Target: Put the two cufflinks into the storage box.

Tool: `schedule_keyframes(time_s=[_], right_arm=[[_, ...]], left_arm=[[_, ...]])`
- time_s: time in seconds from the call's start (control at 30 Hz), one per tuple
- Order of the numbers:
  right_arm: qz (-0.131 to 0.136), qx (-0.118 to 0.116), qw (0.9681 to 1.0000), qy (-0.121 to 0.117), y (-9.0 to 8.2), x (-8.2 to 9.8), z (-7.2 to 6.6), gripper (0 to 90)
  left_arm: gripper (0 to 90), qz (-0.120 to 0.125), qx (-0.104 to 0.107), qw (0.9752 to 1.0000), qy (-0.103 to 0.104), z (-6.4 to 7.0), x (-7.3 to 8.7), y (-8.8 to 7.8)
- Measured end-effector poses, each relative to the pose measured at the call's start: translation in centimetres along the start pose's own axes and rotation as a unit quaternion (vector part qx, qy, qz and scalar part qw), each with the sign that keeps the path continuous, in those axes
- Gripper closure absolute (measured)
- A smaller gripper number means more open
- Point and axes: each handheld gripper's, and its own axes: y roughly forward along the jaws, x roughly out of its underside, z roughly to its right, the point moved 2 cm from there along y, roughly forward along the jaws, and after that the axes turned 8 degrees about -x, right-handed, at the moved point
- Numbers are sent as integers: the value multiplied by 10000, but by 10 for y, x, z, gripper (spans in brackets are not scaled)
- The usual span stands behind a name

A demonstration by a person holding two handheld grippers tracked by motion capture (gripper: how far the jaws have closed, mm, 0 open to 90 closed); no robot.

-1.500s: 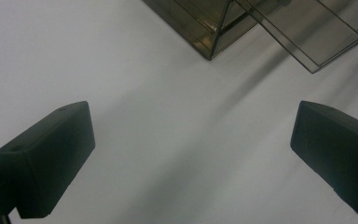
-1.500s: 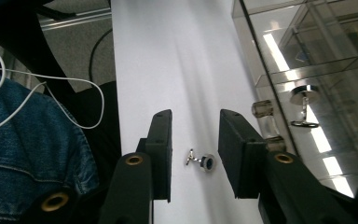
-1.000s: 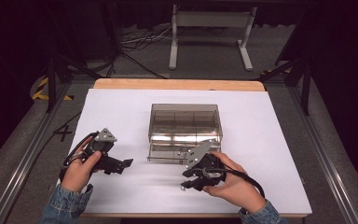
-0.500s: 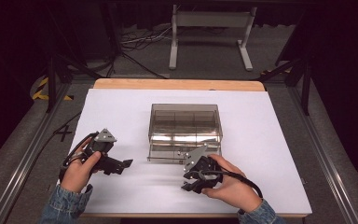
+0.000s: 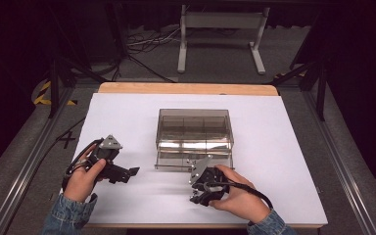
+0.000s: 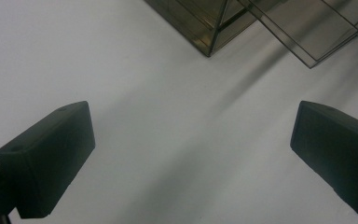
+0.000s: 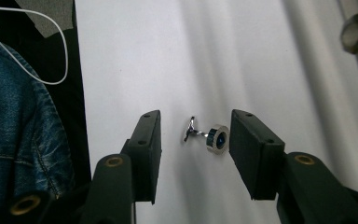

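Note:
A small silver cufflink (image 7: 209,136) with a blue face lies on the white table top (image 5: 284,147). My right gripper (image 7: 195,125) points down over it. Its jaws have just been opening and now stand on either side of the cufflink; the blue face is close to the right-hand pad (image 7: 249,149), but neither pad presses on it. From above, the right gripper (image 5: 199,195) is near the table's front edge, just in front of the smoky clear box (image 5: 194,128). My left gripper (image 5: 127,173) rests open at the front left, nothing between its fingers (image 6: 51,154).
The box's drawer (image 5: 194,160) is pulled out toward me, with its corner (image 6: 307,37) visible past the left gripper. A denim sleeve (image 7: 14,116) and a white cable (image 7: 51,56) sit beside the table's front edge. A metal stand (image 5: 220,29) stands on the floor beyond.
My right hand has sunk toward the table and drawn slightly nearer the front edge, and its jaws have widened. The left hand has stayed still.

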Motion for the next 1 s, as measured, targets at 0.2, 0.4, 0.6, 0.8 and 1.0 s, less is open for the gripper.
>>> schedule_keyframes(time_s=[0.2,0.4,0.6,0.8,1.0], right_arm=[[-81,13,10000,9,5,1,2,548],[-117,112,9998,-90,9,2,5,572],[-103,153,9997,-182,11,3,9,596],[-209,138,9995,-217,13,4,9,609],[-205,80,9994,-271,15,3,9,623]], left_arm=[[4,-6,14,10000,10,0,0,0],[4,-22,29,10000,-17,1,0,1],[4,-15,11,10000,-22,1,0,2],[4,-25,20,10000,-12,1,0,2],[4,-26,21,10000,-1,1,0,2]])
